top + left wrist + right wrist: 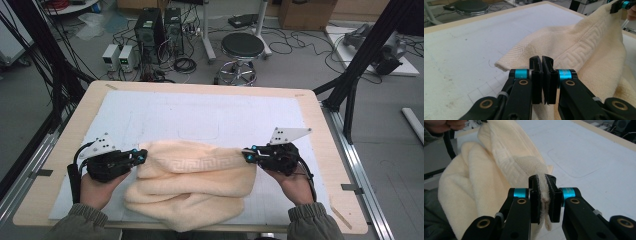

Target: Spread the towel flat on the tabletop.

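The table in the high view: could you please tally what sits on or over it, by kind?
Cream towel: 1
White mat: 1
Tongs, both shut on the towel: 2, the left tongs and the right tongs
Total: 4

Wood-edged desk (pixel 320 130) with white mat (pixel 200 115). Grey floor (pixel 300 60) behind, cluttered: black round stool (pixel 242 46), two PC towers (pixel 159 27), power supplies (pixel 119 56), tangled cables (pixel 185 64), black frame struts (pixel 367 47), cardboard box (pixel 305 12).
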`<state>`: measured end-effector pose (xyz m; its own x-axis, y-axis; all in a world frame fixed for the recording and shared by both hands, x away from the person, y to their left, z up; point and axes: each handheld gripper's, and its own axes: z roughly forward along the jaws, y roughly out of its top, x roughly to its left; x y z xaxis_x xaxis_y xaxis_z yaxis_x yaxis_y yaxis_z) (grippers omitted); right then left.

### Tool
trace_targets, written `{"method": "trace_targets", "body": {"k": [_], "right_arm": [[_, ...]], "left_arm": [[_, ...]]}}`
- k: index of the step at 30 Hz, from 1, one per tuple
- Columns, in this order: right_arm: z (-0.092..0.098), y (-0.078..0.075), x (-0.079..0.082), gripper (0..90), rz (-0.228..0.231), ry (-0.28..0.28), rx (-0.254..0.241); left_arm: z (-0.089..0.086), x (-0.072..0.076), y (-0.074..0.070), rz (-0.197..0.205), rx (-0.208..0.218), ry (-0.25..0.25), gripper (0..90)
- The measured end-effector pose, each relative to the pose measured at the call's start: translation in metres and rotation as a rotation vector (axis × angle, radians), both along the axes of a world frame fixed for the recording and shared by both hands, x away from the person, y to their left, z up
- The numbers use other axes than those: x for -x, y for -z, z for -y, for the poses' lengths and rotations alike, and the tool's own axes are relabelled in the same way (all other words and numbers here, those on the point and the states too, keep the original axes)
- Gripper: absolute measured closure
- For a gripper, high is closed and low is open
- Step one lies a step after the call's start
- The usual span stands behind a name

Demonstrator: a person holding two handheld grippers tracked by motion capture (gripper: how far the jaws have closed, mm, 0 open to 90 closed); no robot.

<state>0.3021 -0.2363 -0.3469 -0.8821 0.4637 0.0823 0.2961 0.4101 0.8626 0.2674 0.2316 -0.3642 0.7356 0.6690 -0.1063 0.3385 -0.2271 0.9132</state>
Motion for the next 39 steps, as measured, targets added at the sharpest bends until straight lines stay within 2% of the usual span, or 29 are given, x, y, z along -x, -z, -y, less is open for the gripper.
{"method": "trace_targets", "body": {"k": [8, 10, 12, 14, 18, 19, 21, 22, 23, 28, 32, 33, 34, 35, 36, 37, 38, 39], "right_arm": [[0.000, 0.011, 0.009, 82.9, -0.002, -0.013, 0.013], [-0.003, 0.017, 0.015, 82.8, -0.007, -0.026, 0.023], [-0.005, 0.024, 0.021, 82.3, 0.022, -0.046, 0.037], [-0.007, 0.033, 0.030, 82.2, 0.028, -0.066, 0.041], [-0.008, 0.045, 0.038, 82.3, 0.028, -0.065, 0.043], [-0.007, 0.045, 0.040, 82.3, 0.031, -0.065, 0.043], [-0.007, 0.041, 0.044, 82.3, 0.070, -0.078, 0.034], [-0.007, 0.041, 0.044, 82.3, 0.070, -0.078, 0.034], [-0.007, 0.035, 0.043, 82.4, 0.078, -0.075, 0.026], [-0.003, 0.020, 0.034, 82.6, 0.078, -0.045, 0.015], [-0.007, 0.017, 0.026, 82.8, 0.058, -0.057, 0.041], [-0.007, 0.017, 0.023, 82.8, 0.057, -0.055, 0.043], [-0.007, 0.016, 0.019, 82.9, 0.048, -0.053, 0.038], [-0.007, 0.016, 0.019, 82.9, 0.048, -0.053, 0.038], [-0.006, 0.011, 0.008, 83.2, 0.043, -0.040, 0.028], [-0.005, 0.006, -0.002, 83.4, 0.048, -0.035, 0.026], [-0.005, -0.001, -0.012, 83.6, 0.046, -0.022, 0.029], [-0.004, -0.009, -0.026, 83.7, 0.058, -0.005, 0.026]], "left_arm": [[-0.001, 0.008, 0.000, 0.008, -0.005, 0.009, 86.6], [0.000, 0.012, 0.002, 0.010, -0.009, 0.015, 86.6], [0.000, 0.013, 0.003, 0.008, -0.012, 0.016, 86.6], [-0.001, 0.022, 0.010, -0.001, -0.012, 0.024, 86.6], [-0.001, 0.031, 0.015, 0.001, -0.022, 0.030, 86.6], [-0.001, 0.031, 0.015, 0.001, -0.022, 0.030, 86.6], [-0.002, 0.035, 0.013, 0.009, -0.023, 0.032, 86.6], [-0.002, 0.035, 0.013, 0.009, -0.023, 0.032, 86.6], [-0.003, 0.034, 0.011, 0.012, -0.024, 0.032, 86.6], [-0.003, 0.027, 0.002, 0.021, -0.020, 0.029, 86.6], [-0.001, 0.018, -0.003, 0.019, -0.027, 0.036, 86.6], [-0.001, 0.009, -0.005, 0.012, -0.028, 0.033, 86.6], [-0.001, 0.009, -0.005, 0.012, -0.028, 0.033, 86.6], [-0.001, 0.003, -0.007, 0.011, -0.030, 0.026, 86.6], [-0.001, -0.015, -0.012, 0.001, -0.008, 0.011, 86.6], [-0.002, -0.028, -0.017, -0.005, 0.000, -0.007, 86.7], [-0.001, -0.042, -0.023, 0.003, 0.007, -0.026, 86.7], [-0.001, -0.042, -0.023, 0.003, 0.007, -0.026, 86.7]]}}
